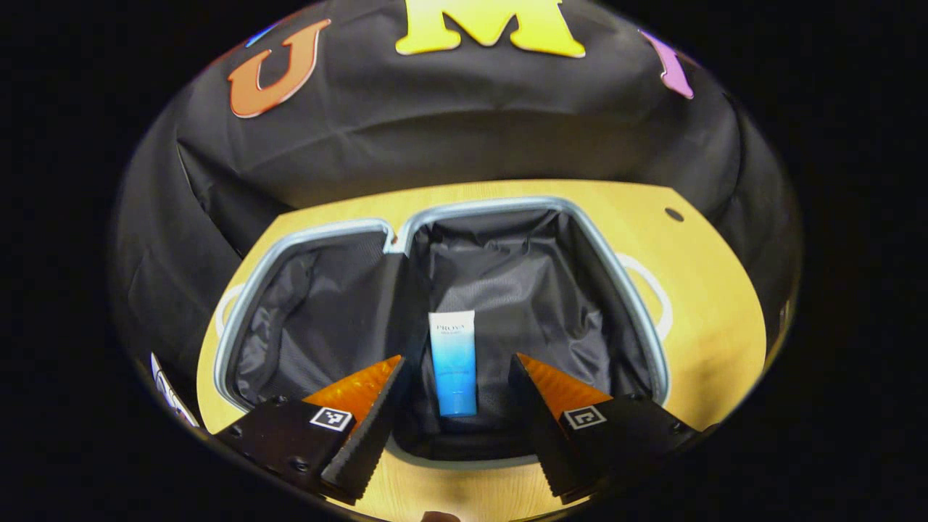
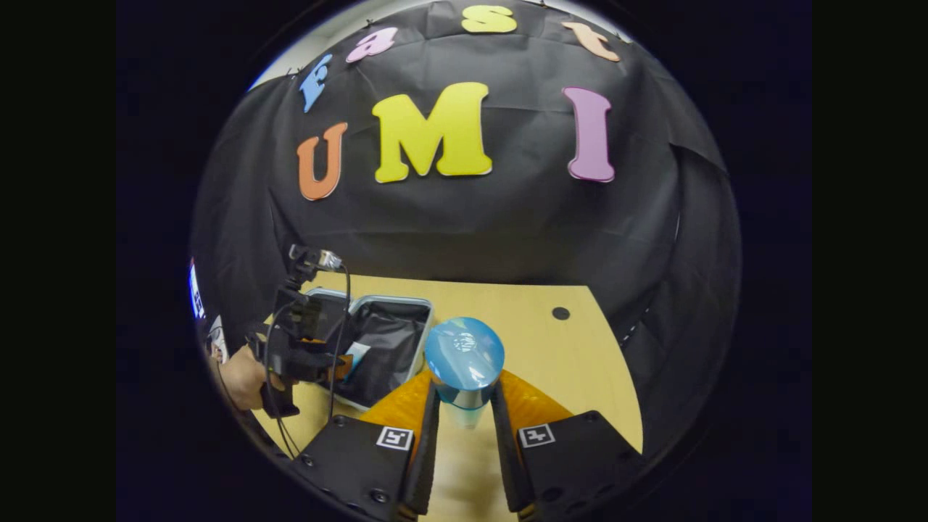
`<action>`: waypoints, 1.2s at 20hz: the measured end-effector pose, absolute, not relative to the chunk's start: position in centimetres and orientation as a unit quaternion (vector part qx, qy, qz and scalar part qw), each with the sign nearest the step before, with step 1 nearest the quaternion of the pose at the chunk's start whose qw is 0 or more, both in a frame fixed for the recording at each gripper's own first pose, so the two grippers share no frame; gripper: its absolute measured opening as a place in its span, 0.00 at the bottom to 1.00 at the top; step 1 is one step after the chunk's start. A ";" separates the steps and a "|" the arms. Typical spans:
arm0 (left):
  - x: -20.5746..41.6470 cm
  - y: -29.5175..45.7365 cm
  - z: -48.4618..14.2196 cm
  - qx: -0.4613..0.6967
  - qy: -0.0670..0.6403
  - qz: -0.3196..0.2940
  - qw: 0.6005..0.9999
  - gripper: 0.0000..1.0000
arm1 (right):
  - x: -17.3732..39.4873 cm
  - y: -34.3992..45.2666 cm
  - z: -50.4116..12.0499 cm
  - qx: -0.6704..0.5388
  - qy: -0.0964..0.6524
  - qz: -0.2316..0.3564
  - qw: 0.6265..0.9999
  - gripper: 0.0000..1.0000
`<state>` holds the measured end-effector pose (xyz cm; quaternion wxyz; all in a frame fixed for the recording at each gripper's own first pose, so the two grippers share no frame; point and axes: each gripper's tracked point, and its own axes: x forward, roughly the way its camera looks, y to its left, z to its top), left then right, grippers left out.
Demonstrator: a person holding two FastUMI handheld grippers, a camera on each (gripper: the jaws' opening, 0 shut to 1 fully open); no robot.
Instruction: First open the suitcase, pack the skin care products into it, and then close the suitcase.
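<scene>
The suitcase (image 1: 616, 268) lies open on the wooden table, both dark-lined halves facing up. A white-and-blue tube (image 1: 453, 362) rests flat in its right half. My left gripper (image 1: 457, 370) hovers just above that tube, open, fingers on either side and apart from it. In the right gripper view, my right gripper (image 2: 464, 395) is shut on a blue-capped bottle (image 2: 464, 359), held upright above the table to the right of the suitcase (image 2: 388, 330). The left gripper (image 2: 304, 355), held by a hand (image 2: 243, 377), shows over the case there.
The wooden table (image 1: 710, 304) has bare room right of the suitcase and a small dark hole (image 1: 674, 214) near its far right corner. White suitcase handles (image 1: 656, 290) stick out at the sides. The black cloth wall rises close behind.
</scene>
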<state>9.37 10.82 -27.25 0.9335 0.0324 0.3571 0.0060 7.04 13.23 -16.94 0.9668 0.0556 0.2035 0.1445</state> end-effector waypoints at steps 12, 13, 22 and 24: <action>-0.8 21.6 -19.0 0.034 0.241 0.055 0.968 0.98 | 10.7 31.6 -24.1 0.046 0.286 0.209 0.934 0.36; -1.0 22.6 -18.7 0.035 0.234 0.057 0.970 0.99 | 11.0 32.6 -25.2 0.046 0.297 0.208 0.931 0.36; -1.0 27.9 -18.2 0.046 0.202 0.081 0.975 0.99 | 14.5 36.0 -30.6 0.064 0.362 0.157 0.917 0.36; -0.8 28.0 -18.7 0.027 0.204 0.074 0.976 0.99 | 15.8 36.2 -30.7 0.057 0.356 0.149 0.921 0.36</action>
